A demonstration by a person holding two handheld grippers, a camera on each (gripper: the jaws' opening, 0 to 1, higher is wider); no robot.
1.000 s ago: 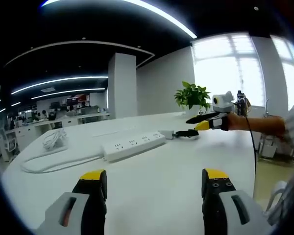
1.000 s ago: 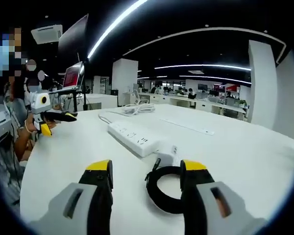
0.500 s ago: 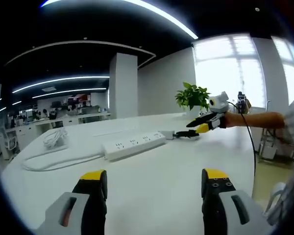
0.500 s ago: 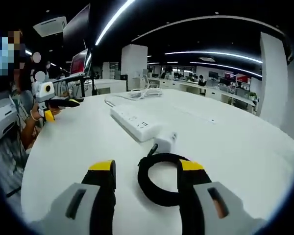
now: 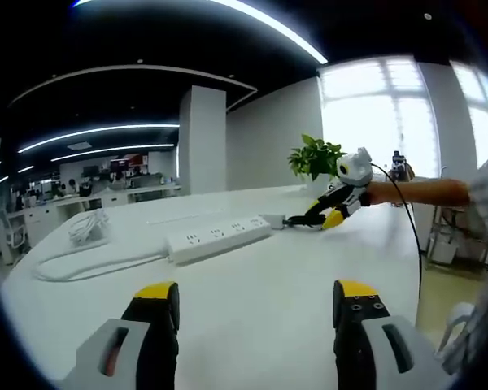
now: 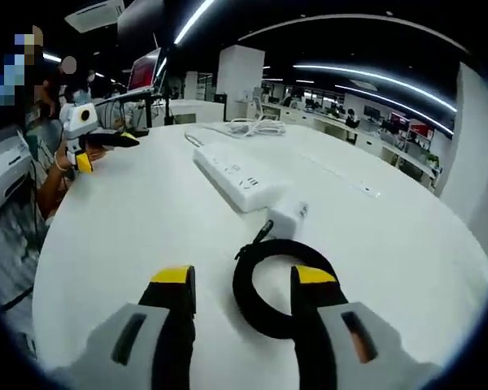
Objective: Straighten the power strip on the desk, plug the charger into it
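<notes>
Left gripper view, from the left: a bundled white cord (image 5: pixel 88 227) sits far off on the white bench (image 5: pixel 252 301), its cable looping back to the white power strip (image 5: pixel 220 239), which lies at a slant across the middle of the bench. Its sockets are too small to count here. Just off the strip's right end is the white charger (image 5: pixel 271 220), little more than a pale block at this range, with a dark cable at its side. Over that spot come the right tongs (image 5: pixel 315 221), tilted down toward the bench, a forearm behind them; the near tip hides where the far one stands. A potted plant (image 5: pixel 315 157) stands behind. Low in the frame, the left tongs (image 5: pixel 254 317) are spread wide over bare bench, gripping nothing, their lower halves cut off by the edge.

Right gripper view, from the left: a person's hand holds the left tongs (image 6: pixel 102 150) at the bench (image 6: pixel 130 236) edge. Next the power strip (image 6: pixel 235 175) runs away toward the cord bundle (image 6: pixel 256 127). The charger (image 6: pixel 288 218) lies just beside the strip's near end, not plugged in; I can't tell if they touch. The black coiled cable (image 6: pixel 281 286) lies partly behind the right jaw. The right tongs (image 6: pixel 242 288) are parted, nothing between them but bench and part of the coil.
</notes>
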